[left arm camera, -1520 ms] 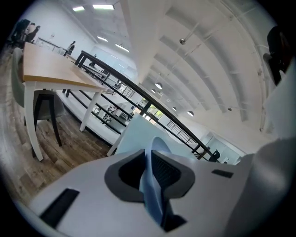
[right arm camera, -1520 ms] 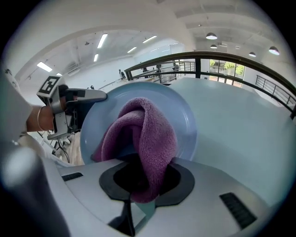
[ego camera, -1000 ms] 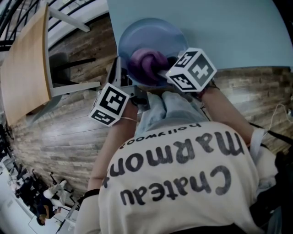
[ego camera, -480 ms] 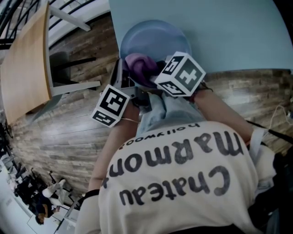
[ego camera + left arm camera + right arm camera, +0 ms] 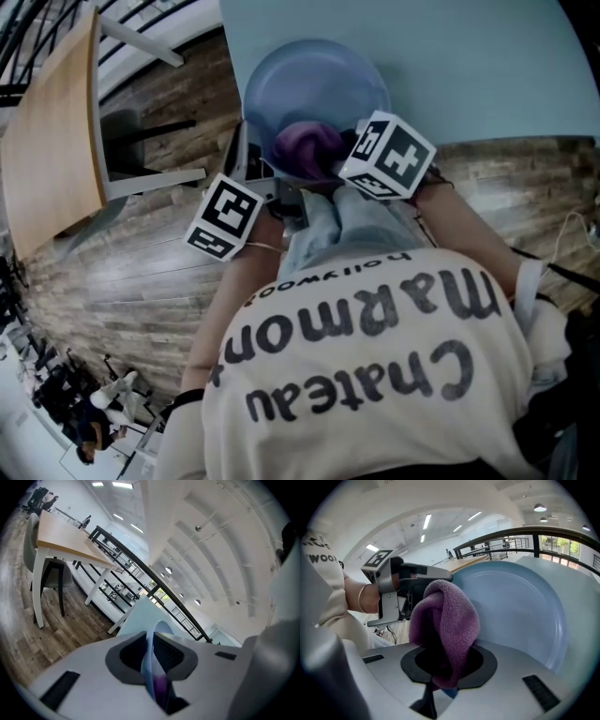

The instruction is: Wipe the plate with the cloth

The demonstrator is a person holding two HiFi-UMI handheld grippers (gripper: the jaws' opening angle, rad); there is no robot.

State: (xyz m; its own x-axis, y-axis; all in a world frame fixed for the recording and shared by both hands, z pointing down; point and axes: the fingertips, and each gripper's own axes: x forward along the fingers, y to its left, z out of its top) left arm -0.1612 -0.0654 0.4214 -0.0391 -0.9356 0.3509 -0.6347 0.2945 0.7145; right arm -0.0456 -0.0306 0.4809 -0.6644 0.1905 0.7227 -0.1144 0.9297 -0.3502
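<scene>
Two grippers share this step. The left gripper (image 5: 151, 654) has its jaws drawn in to a narrow gap and clamped on the rim of the round, pale-blue plate (image 5: 520, 606). The plate runs edge-on between the pads and rises beyond the jaw tips. The right gripper (image 5: 443, 663) has its jaws closed on a bunched purple fleece cloth (image 5: 449, 613). The wad bulges out ahead of the tips and lies against the plate's face, low and close to the rim held by the left jaws. A pale-blue surface (image 5: 487, 66) lies beyond the plate; whether the plate rests on it cannot be determined.

Assessment of the step, wiping:
- Only the soft bulge of cloth ahead of the right jaws should meet the plate. The hard tips behind it would likely scrape or skid.
- The plate is held at one point on its rim, so pressure far from the left jaws would probably lever it loose. Light, even strokes are advisable, firmest close to that grip.
- Strokes should sweep across the well and out to the raised rim, since much of the face ahead of the right jaws looks uncovered.

Materials:
- The plate is smooth and faintly glossy, with a shallow well and a thin edge. It appears rigid; plastic or ceramic cannot be told.
- The cloth is thick, napped and pliable, folded over on itself.
</scene>
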